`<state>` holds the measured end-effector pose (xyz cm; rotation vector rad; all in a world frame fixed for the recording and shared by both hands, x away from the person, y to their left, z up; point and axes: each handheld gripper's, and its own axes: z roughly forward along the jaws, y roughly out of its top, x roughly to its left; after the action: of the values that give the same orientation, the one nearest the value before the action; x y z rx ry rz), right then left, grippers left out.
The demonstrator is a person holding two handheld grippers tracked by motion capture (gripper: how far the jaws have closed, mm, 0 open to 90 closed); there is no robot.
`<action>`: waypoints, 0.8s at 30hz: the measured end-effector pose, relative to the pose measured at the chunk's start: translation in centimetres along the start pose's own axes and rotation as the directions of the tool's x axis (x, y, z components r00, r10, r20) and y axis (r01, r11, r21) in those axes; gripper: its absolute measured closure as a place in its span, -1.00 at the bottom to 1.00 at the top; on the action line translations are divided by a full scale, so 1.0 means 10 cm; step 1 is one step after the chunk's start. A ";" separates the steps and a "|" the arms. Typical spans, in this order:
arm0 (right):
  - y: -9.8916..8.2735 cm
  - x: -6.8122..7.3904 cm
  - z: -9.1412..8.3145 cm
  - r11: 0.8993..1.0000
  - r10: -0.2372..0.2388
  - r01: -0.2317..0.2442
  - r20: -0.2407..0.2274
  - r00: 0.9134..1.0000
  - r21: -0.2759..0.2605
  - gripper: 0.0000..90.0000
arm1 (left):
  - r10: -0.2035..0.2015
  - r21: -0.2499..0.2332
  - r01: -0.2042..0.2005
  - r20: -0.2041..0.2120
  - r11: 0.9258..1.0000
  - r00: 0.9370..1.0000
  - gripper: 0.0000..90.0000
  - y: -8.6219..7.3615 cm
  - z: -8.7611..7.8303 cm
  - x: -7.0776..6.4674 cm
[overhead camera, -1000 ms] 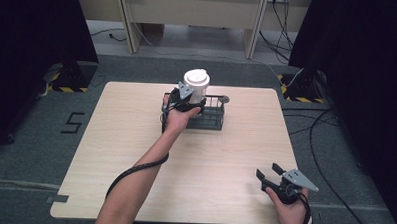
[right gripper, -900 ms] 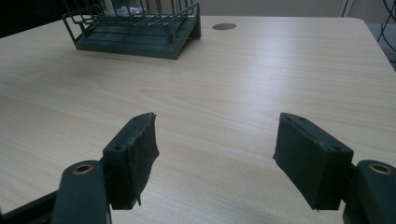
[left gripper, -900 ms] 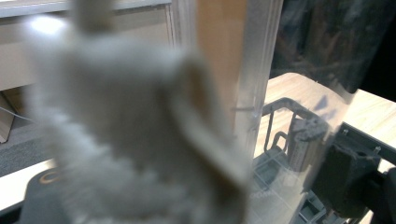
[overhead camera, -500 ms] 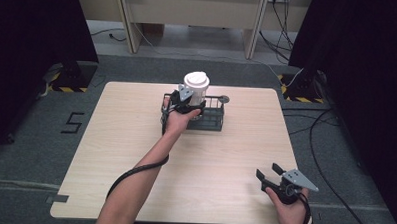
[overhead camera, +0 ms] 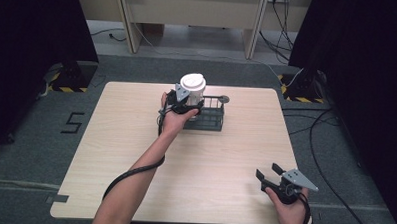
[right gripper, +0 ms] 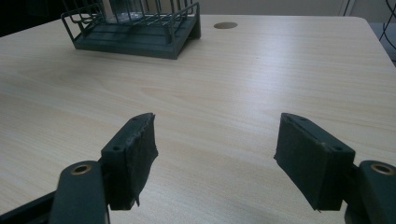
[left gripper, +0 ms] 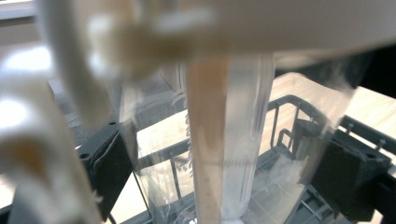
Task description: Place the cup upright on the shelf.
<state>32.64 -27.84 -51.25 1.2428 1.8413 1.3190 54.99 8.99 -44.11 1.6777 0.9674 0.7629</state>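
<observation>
A clear plastic cup with a white lid [overhead camera: 193, 87] stands upright at the left end of a dark wire rack [overhead camera: 212, 118] at the table's far middle. My left gripper [overhead camera: 183, 99] is shut on the cup's side; in the left gripper view the cup [left gripper: 233, 140] sits between the two black pads, over the rack's bars [left gripper: 289, 121]. Whether the cup's base rests on the rack is hidden. My right gripper [overhead camera: 268, 170] is held near the table's front right corner, open, with nothing between its fingers [right gripper: 215, 149]. It faces the rack [right gripper: 135, 39] across bare wood.
The light wooden table [overhead camera: 135, 140] has a round cable hole [overhead camera: 223, 99] just right of the rack's back. Cables and dark stands lie on the floor beyond the right edge. Wooden furniture legs stand behind the table.
The left gripper and the cup have shifted very slightly to the left at the rack. The right gripper has stayed where it was.
</observation>
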 end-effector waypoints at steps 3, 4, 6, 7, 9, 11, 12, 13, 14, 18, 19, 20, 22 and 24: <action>0.00 0.00 0.00 1.000 0.009 -0.009 -0.002 1.000 0.002 -0.35 | -0.002 -0.008 0.002 0.004 1.000 1.000 -0.69 0.00 -0.04 0.01; 0.00 0.00 0.00 1.000 0.008 -0.008 -0.002 1.000 0.002 -0.35 | 0.001 -0.008 -0.001 0.004 1.000 1.000 -0.69 0.00 -0.06 0.02; 0.00 0.00 0.00 1.000 0.009 -0.009 -0.001 1.000 0.002 -0.35 | 0.006 -0.010 -0.006 0.008 1.000 1.000 -0.69 0.00 -0.08 0.02; 0.00 0.00 0.00 1.000 0.009 -0.009 -0.001 1.000 0.002 -0.35 | 0.010 -0.012 -0.010 0.009 1.000 1.000 -0.69 0.01 -0.10 0.02; 0.00 0.00 0.00 1.000 0.010 -0.010 -0.002 1.000 0.004 -0.35 | 0.013 -0.013 -0.013 0.012 1.000 1.000 -0.69 0.00 -0.12 0.02; 0.00 0.00 0.00 1.000 0.012 -0.012 -0.002 1.000 0.006 -0.35 | 0.003 -0.022 -0.003 0.020 1.000 1.000 -0.69 -0.01 -0.15 0.03; 0.00 0.00 0.00 1.000 0.012 -0.012 -0.003 1.000 0.005 -0.35 | 0.000 -0.024 0.001 0.023 1.000 1.000 -0.69 -0.02 -0.17 0.04; 0.00 0.00 0.00 1.000 0.013 -0.013 -0.002 1.000 0.004 -0.35 | 0.002 -0.024 -0.002 0.024 1.000 1.000 -0.69 -0.03 -0.19 0.04; 0.00 0.00 0.00 1.000 0.014 -0.014 -0.002 1.000 0.004 -0.35 | 0.006 -0.022 -0.006 0.027 1.000 1.000 -0.69 -0.04 -0.20 0.04; 0.00 -0.01 0.00 1.000 0.015 -0.015 -0.002 1.000 0.005 -0.35 | 0.013 -0.017 -0.013 0.036 1.000 0.999 -0.69 -0.09 -0.27 0.05; 0.00 -0.01 0.00 1.000 0.014 -0.014 -0.002 1.000 0.005 -0.35 | 0.007 -0.017 -0.006 0.040 1.000 0.999 -0.69 -0.11 -0.30 0.06; 0.00 0.00 0.00 1.000 0.014 -0.014 -0.001 1.000 0.006 -0.35 | 0.002 -0.019 -0.001 0.043 1.000 0.999 -0.69 -0.12 -0.32 0.06; 0.00 0.00 0.00 1.000 0.014 -0.014 0.000 1.000 0.006 -0.35 | 0.003 -0.020 -0.002 0.047 1.000 0.999 -0.69 -0.15 -0.36 0.06; 0.00 0.00 0.00 1.000 0.015 -0.015 0.000 1.000 0.007 -0.35 | 0.006 -0.019 -0.005 0.048 1.000 0.999 -0.69 -0.18 -0.41 0.06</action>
<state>32.67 -27.85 -51.25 1.2625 1.8414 1.3212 51.43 11.68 -44.62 1.6756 0.9202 0.7302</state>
